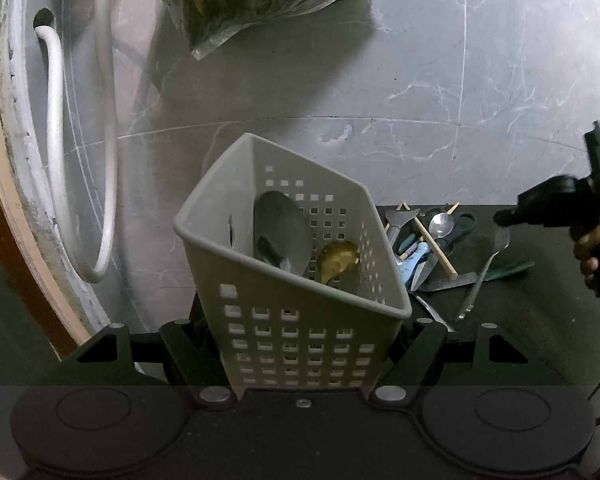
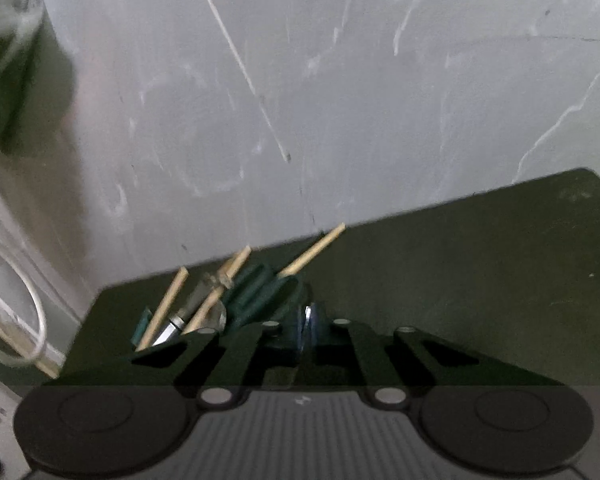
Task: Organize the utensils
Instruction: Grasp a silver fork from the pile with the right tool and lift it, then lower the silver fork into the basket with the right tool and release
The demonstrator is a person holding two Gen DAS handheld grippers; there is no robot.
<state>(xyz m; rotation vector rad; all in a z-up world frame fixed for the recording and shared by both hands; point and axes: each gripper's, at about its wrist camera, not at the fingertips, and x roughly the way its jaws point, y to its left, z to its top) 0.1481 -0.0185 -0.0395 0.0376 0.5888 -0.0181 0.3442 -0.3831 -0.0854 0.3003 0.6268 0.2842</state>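
Grey perforated plastic caddy (image 1: 296,276) sits tilted, clamped between the left gripper (image 1: 304,360) pads, a steel spoon (image 1: 282,232) and a brass-coloured one already inside. Right of it, the loose pile (image 1: 428,240) of chopsticks, knives and scissors lies on the dark mat (image 1: 520,320). Right gripper (image 2: 310,326) is clenched on a thin metal fork (image 1: 485,272) handle, long axis pointing toward the pile.

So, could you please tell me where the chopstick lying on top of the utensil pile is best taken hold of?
Grip the chopstick near its lower end, which juts out of the pile towards the knife blade. Come from above with the fingers across the stick: it lies flat on top, uncovered, and is too thin to pinch lengthwise.
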